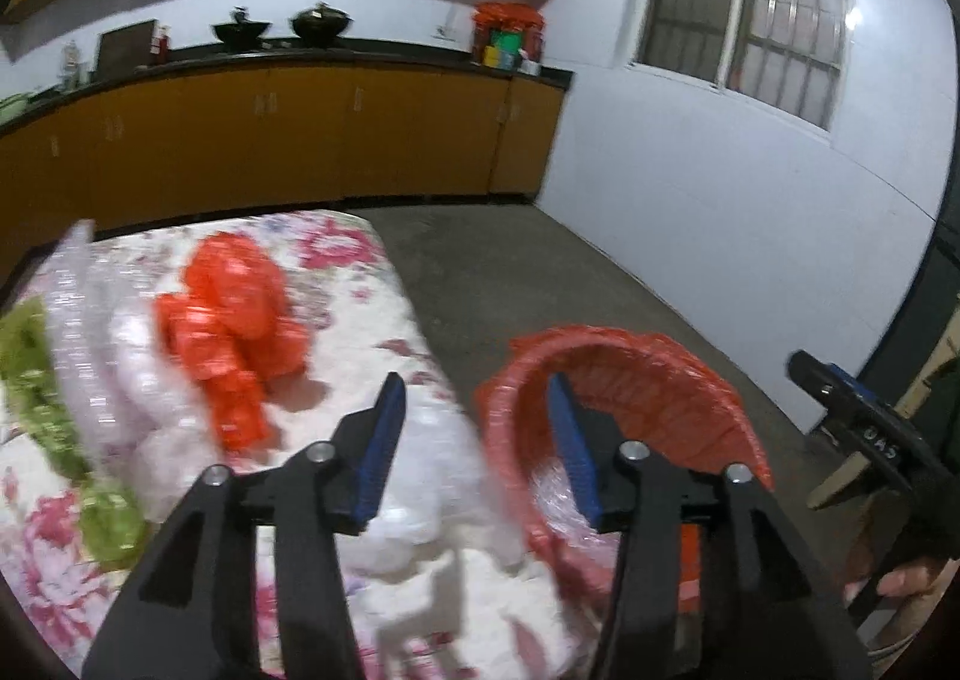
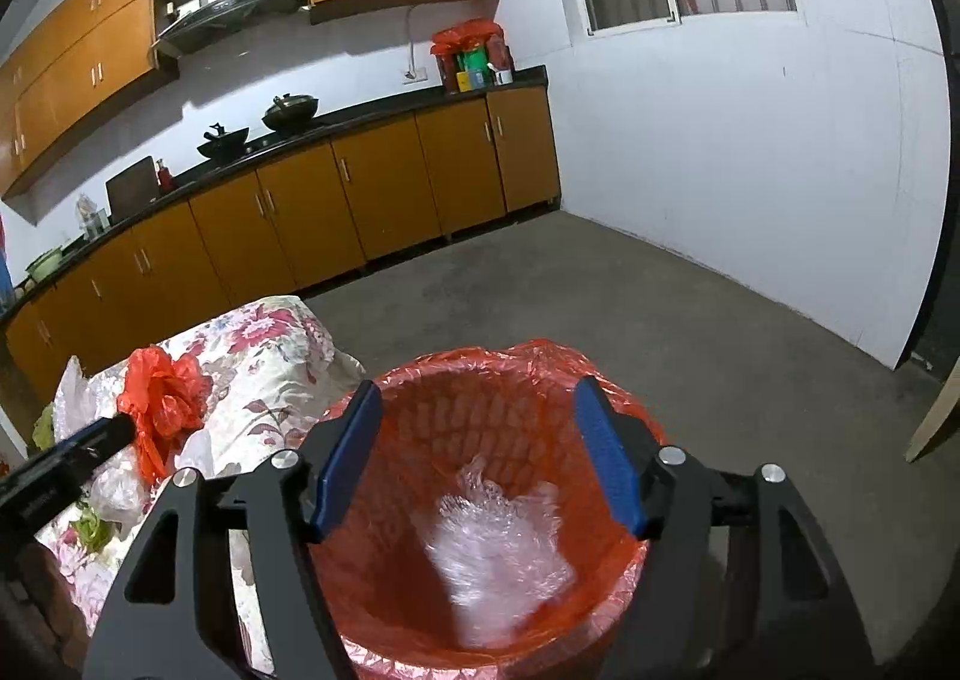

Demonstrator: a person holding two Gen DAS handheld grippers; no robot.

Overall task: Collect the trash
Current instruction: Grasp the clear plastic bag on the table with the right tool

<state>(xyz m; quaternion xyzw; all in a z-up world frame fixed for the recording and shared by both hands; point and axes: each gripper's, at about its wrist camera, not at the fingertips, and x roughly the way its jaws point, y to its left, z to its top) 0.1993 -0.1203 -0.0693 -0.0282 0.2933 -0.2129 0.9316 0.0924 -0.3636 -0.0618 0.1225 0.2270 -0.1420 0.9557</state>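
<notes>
Jaws of both grippers gape empty, right gripper (image 2: 477,458) poised above the red-lined bin (image 2: 624,578), left gripper (image 1: 474,440) over the table (image 1: 360,254).

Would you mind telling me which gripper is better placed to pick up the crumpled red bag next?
Left: the left gripper is open beside the red bag, while the right gripper hangs open over the bin.
</notes>
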